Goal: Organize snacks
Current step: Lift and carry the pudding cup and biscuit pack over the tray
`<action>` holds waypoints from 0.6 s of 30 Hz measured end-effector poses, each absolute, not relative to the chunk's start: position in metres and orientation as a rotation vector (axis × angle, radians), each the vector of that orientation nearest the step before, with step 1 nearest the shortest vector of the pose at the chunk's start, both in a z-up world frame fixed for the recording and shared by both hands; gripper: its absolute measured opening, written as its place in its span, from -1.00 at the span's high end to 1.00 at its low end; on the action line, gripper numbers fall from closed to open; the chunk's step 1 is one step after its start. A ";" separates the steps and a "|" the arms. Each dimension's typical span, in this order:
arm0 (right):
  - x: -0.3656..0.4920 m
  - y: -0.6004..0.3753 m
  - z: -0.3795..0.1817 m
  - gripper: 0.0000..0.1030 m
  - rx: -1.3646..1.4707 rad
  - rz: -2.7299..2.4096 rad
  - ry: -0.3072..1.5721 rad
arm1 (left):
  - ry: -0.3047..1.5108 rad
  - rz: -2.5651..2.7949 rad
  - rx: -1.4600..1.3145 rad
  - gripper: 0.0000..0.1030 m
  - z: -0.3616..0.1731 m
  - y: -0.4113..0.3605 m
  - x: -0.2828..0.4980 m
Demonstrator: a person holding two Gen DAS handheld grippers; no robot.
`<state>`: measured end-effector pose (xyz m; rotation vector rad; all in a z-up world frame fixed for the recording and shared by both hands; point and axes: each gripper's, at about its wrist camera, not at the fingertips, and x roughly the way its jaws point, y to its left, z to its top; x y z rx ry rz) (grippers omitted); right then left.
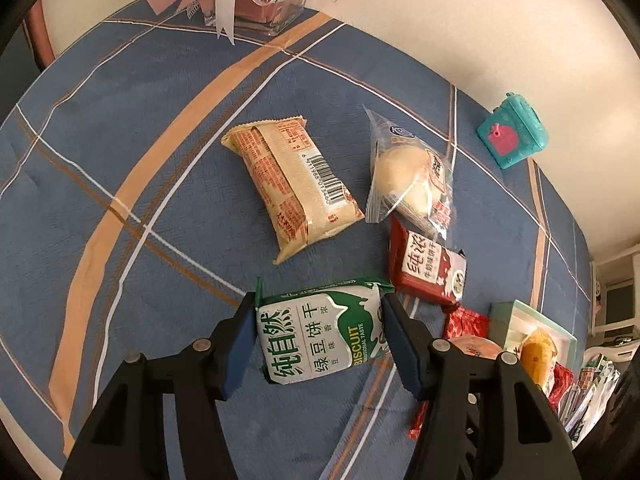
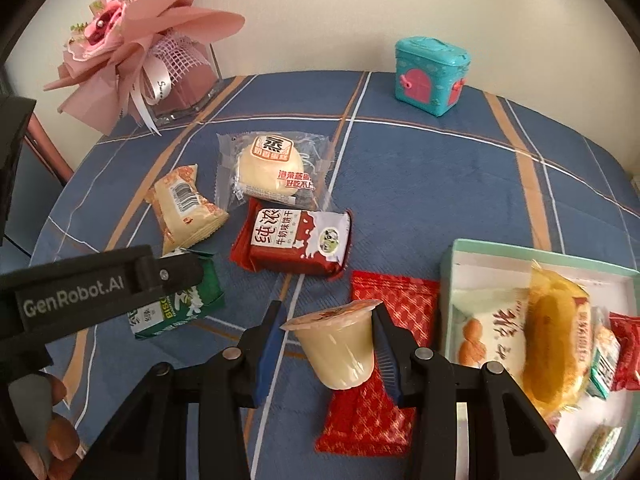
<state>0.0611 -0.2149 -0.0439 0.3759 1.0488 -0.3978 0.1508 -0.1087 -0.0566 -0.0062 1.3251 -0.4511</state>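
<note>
While the left gripper [image 1: 320, 332] clamps the green biscuit pack [image 1: 322, 330], the right gripper [image 2: 330, 350] clamps a pudding cup [image 2: 336, 346] beside the snack box [image 2: 450, 280], red packet [image 2: 384, 360] beneath.

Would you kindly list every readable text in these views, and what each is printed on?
"纯自然 绿豆饼干 BISCUIT": green biscuit pack in the left gripper.
"纯浓": red biscuit pack.
"蒸": bun wrapper.
"GenRobot.AI": left gripper's body, seen in the right wrist view.
Barcode digits, ribbon script, tray packets: too small or blurred.
</note>
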 end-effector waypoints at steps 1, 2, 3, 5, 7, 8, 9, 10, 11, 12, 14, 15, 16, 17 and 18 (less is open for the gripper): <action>0.058 -0.215 -0.042 0.11 0.379 -0.400 1.047 | 1.324 -0.451 -0.005 -0.21 -0.055 -0.107 0.149; 0.056 -0.215 -0.041 0.11 0.382 -0.401 1.045 | 1.322 -0.449 -0.002 -0.21 -0.054 -0.106 0.146; 0.054 -0.215 -0.039 0.11 0.388 -0.402 1.043 | 1.321 -0.448 0.002 -0.21 -0.053 -0.106 0.144; 0.050 -0.216 -0.036 0.11 0.396 -0.403 1.041 | 1.317 -0.446 0.010 -0.21 -0.051 -0.105 0.140; 0.045 -0.217 -0.033 0.11 0.399 -0.407 1.042 | 1.314 -0.442 0.016 -0.21 -0.050 -0.106 0.138; 0.043 -0.217 -0.031 0.11 0.399 -0.408 1.042 | 1.314 -0.442 0.017 -0.21 -0.049 -0.104 0.135; 0.040 -0.217 -0.030 0.11 0.400 -0.409 1.041 | 1.313 -0.442 0.016 -0.21 -0.048 -0.104 0.133; 0.037 -0.217 -0.028 0.11 0.403 -0.410 1.040 | 1.313 -0.444 0.016 -0.21 -0.047 -0.103 0.131; 0.034 -0.217 -0.027 0.11 0.405 -0.410 1.040 | 1.311 -0.447 0.018 -0.21 -0.046 -0.102 0.128; 0.031 -0.217 -0.026 0.11 0.408 -0.412 1.039 | 1.309 -0.450 0.019 -0.21 -0.046 -0.098 0.127; 0.026 -0.216 -0.023 0.11 0.413 -0.412 1.036 | 1.303 -0.459 0.022 -0.21 -0.041 -0.093 0.123; 0.024 -0.215 -0.022 0.11 0.416 -0.412 1.034 | 1.301 -0.463 0.023 -0.21 -0.040 -0.092 0.120; 0.021 -0.215 -0.020 0.11 0.418 -0.412 1.032 | 1.299 -0.468 0.023 -0.21 -0.039 -0.093 0.119; 0.019 -0.215 -0.018 0.11 0.419 -0.411 1.030 | 1.298 -0.472 0.024 -0.21 -0.038 -0.093 0.118; 0.017 -0.214 -0.017 0.11 0.420 -0.412 1.027 | 1.295 -0.476 0.027 -0.21 -0.037 -0.093 0.115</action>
